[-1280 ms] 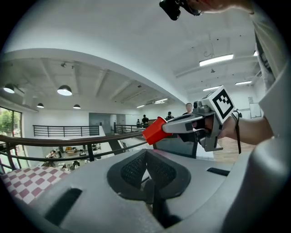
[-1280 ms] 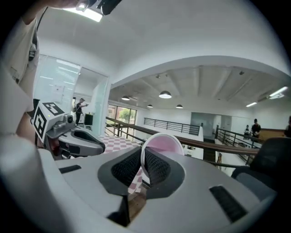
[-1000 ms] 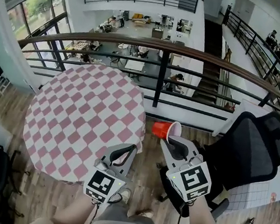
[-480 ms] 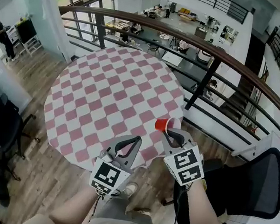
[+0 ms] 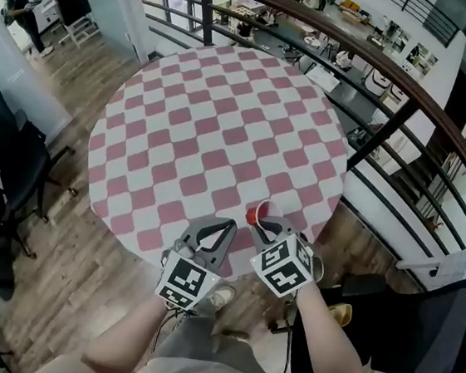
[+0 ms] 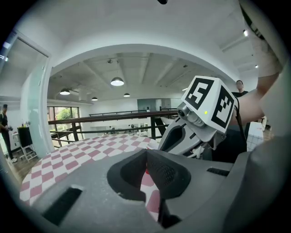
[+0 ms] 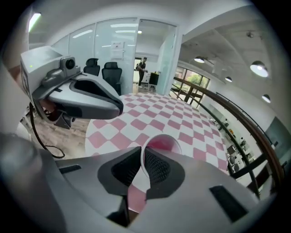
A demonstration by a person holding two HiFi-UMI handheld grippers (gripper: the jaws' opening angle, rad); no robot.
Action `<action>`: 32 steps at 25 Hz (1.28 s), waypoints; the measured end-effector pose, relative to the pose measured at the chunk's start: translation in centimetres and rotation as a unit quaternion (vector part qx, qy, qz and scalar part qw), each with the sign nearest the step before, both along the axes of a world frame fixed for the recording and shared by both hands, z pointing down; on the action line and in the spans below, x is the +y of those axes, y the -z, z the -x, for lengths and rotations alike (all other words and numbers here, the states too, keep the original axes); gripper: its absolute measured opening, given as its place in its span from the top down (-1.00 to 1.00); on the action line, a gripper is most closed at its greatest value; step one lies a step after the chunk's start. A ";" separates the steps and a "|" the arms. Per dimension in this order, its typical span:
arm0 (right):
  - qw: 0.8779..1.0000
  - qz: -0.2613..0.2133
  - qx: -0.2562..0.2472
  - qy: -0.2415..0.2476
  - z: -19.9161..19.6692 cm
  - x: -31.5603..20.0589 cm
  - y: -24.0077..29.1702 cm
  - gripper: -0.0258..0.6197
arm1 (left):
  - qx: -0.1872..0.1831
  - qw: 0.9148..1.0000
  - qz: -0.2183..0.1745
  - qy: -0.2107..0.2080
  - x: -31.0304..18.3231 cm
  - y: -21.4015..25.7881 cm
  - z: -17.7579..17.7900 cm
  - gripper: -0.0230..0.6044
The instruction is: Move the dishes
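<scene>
Red plastic cup (image 5: 253,215) sits in the right gripper (image 5: 267,224), over the near edge of the round table (image 5: 214,129); I cannot tell whether its base touches the cloth. Cup is red outside, with a thin white rim and a paler pinkish inside. It is tipped, its mouth turned away from the person. In the right gripper view the jaws stand narrow and pinch the cup's wall at the rim, one pad inside the mouth and one outside. Left gripper (image 5: 230,225) is just beside it, to its left, also over the table's near edge. Its jaws are brought together with nothing between them; only a sliver of checked cloth shows through the slit in the left gripper view. Table wears a pink-and-white checked cloth. Behind the table runs a dark railing (image 5: 379,81). A black office chair (image 5: 1,163) stands on the wooden floor (image 5: 79,289) to the left, well apart from the table.
</scene>
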State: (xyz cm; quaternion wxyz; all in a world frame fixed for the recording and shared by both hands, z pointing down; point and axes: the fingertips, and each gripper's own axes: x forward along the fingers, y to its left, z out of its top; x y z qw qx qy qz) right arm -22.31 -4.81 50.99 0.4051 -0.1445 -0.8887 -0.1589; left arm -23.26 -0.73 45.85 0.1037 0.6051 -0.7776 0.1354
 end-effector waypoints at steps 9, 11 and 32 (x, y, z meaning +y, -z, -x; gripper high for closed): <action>0.993 -0.049 0.084 0.063 0.4 4.0 -9.6 0.81 | 0.050 0.998 0.039 0.018 2.4 -8.0 0.3 0.88; 0.992 -0.057 0.091 0.069 0.5 4.4 -10.6 0.81 | 0.060 0.997 0.044 0.022 2.9 -8.9 0.3 0.88; 0.999 0.029 0.030 0.002 0.1 4.7 -5.5 0.58 | 0.086 0.996 0.034 0.012 2.7 -6.4 0.7 0.88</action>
